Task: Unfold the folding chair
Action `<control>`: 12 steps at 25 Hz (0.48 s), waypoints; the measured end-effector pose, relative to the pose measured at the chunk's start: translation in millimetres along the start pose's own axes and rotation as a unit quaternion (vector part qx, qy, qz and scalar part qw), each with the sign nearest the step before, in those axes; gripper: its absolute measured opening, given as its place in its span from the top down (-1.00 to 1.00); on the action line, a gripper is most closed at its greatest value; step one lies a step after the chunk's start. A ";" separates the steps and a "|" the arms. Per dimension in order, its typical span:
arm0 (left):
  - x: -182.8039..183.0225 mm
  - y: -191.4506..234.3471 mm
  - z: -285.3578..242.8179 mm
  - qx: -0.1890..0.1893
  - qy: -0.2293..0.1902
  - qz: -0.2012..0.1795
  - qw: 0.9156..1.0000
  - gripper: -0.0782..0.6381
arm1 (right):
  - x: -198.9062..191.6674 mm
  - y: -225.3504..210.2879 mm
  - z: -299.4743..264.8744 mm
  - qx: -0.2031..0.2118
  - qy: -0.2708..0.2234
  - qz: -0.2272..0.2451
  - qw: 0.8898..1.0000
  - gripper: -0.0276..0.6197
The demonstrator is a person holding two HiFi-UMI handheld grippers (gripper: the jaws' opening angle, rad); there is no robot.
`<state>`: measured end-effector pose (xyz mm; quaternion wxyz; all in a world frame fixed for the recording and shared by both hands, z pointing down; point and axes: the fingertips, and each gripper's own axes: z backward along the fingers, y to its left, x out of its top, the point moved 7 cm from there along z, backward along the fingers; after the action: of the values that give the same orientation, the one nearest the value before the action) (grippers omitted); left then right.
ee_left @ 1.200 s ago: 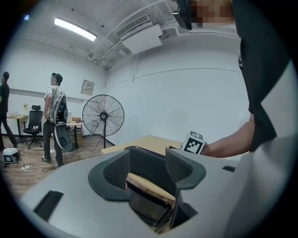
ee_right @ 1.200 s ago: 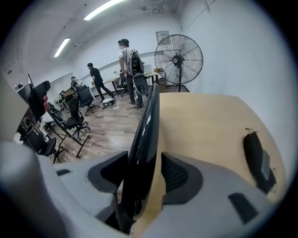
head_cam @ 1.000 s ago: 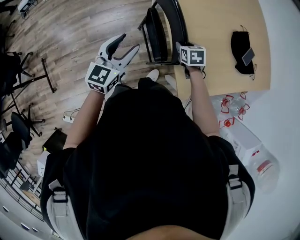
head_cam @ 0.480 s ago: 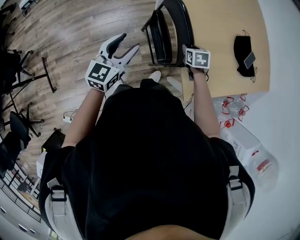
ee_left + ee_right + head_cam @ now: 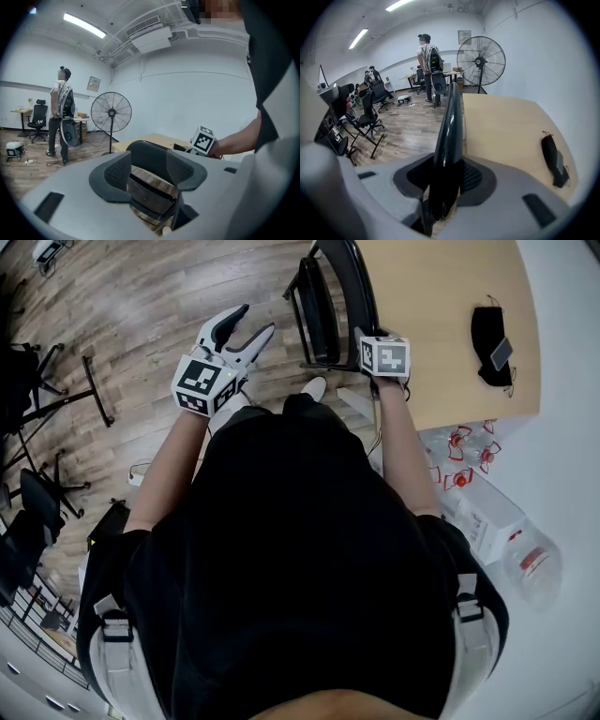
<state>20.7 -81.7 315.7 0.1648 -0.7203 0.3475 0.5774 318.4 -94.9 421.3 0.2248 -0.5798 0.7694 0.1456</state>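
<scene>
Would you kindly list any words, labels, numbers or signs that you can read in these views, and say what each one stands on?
No text can be read in any view.
Wall notice beside the fan: too small to read.
Marker cubes: black-and-white square patterns only, no letters or digits.
White box on the floor: red print, too blurred to read.

The left hand-held gripper (image 5: 251, 324) hovers over the wood floor (image 5: 141, 296) with its jaws apart, the black chair (image 5: 330, 306) just to its right. The right hand-held gripper (image 5: 382, 352) meets the chair's back at the bench (image 5: 441, 296) edge. A black pouch (image 5: 486, 334) lies well to its right.
</scene>
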 end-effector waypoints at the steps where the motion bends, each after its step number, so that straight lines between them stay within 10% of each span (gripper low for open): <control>1: -3.2 3.4 0.4 -0.001 0.003 0.001 1.000 0.13 | 1.3 4.8 -0.2 -0.001 0.000 0.001 1.000 0.51; 12: -54.5 29.7 -22.5 -0.015 0.053 0.036 0.998 0.13 | 4.0 44.0 -5.7 -0.003 -0.005 0.015 1.000 0.51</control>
<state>11.4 -100.1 378.4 0.1143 -0.7391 0.3732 0.5489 274.3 -88.4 422.5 0.2244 -0.5682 0.7766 0.1538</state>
